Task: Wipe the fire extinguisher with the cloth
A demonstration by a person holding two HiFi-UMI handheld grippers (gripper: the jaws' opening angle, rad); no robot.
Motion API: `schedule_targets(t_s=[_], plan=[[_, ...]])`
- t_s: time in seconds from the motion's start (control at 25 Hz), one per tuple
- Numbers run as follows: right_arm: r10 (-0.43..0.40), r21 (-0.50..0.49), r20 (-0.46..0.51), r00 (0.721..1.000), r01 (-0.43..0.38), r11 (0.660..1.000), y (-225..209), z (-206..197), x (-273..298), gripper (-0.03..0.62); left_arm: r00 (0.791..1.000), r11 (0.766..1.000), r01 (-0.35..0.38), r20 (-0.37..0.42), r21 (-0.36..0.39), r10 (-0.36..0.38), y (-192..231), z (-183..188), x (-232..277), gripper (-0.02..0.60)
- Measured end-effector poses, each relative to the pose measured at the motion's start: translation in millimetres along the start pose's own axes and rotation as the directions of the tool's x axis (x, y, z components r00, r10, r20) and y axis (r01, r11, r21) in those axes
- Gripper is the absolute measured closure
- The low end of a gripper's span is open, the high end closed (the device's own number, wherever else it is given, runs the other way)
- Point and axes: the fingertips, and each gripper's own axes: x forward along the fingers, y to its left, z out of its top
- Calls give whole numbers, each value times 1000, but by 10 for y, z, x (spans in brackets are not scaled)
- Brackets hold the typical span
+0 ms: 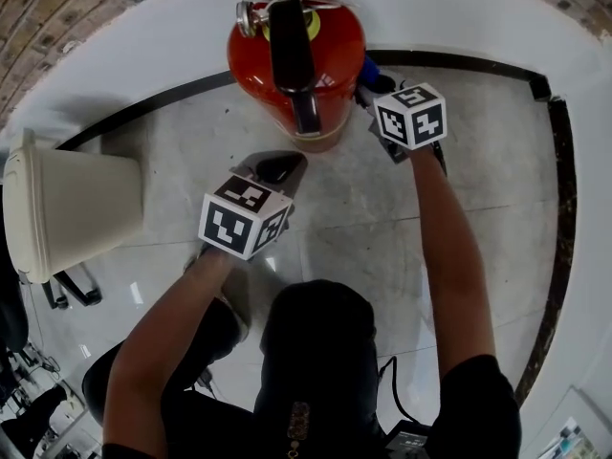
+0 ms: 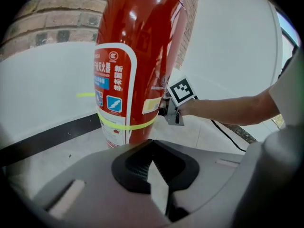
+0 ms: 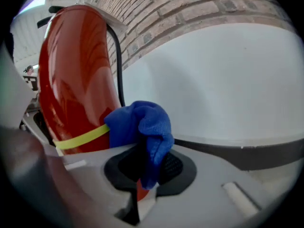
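Left gripper [image 1: 278, 167], centre of head view: jaws together, nothing in them, tips just short of the fire extinguisher [image 1: 339, 55]. Extinguisher stands upright on the floor [image 1: 363, 228], top centre, by the white wall [image 1: 459, 17]. Right gripper [image 3: 142, 167], at its right side, is clamped on a bunched blue cloth [image 3: 142, 122]. Cloth sits by the yellow band [image 3: 78, 139], contact unclear. Cream bin [image 1: 67, 208] at left.

- The left gripper [image 2: 153, 172] has a smooth grey shell with a black, ribbed hollow round its jaws.
- The right gripper [image 3: 142, 170] is built alike: grey shell, black hollow.
- Each bears a white cube with black square markers: left cube [image 1: 244, 216], right cube [image 1: 412, 115].
- The top [image 1: 473, 400] is dark, with short sleeves.
- A thin black cable [image 1: 392, 395] shows beside the top.
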Motion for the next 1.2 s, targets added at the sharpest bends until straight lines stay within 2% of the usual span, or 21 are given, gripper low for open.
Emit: schedule_targets(t_s=[0.08,0.24,0.44,0.68,0.8,0.92,1.04,1.2], plan=[[15,-30,-19,1000,-16,999,109,-141,-116,554,1000,1000,-2,-12,-1,2,-42,-33,23,574],[43,-157,-55,998,-51,986,340,-269,-353,554,1000,1000,-2,-7,14,3,-105,9,65,574],[93,-229,-82,992,-110,967,733,-345,-526,554,1000,1000,-10,-2,12,10,-129,-51,88,571],[199,-280,-154,968,-236,931,1243,-502,-646,554,999,999,33,20,7,-34,-193,-128,95,464],[249,-277,-178,952,-291,916,1445,-509,-604,554,998,998,56,11,32,-56,-218,-195,124,404],[295,-220,-194,936,-335,916,1538,-487,-591,554,998,997,61,3,48,-62,-191,-273,172,368],[358,-158,-208,910,-393,906,1658,-445,-588,554,999,998,47,25,51,-48,-121,-287,213,362],[411,-137,-232,881,-448,883,1803,-409,-561,553,997,996,38,68,86,-44,-78,-263,256,362]])
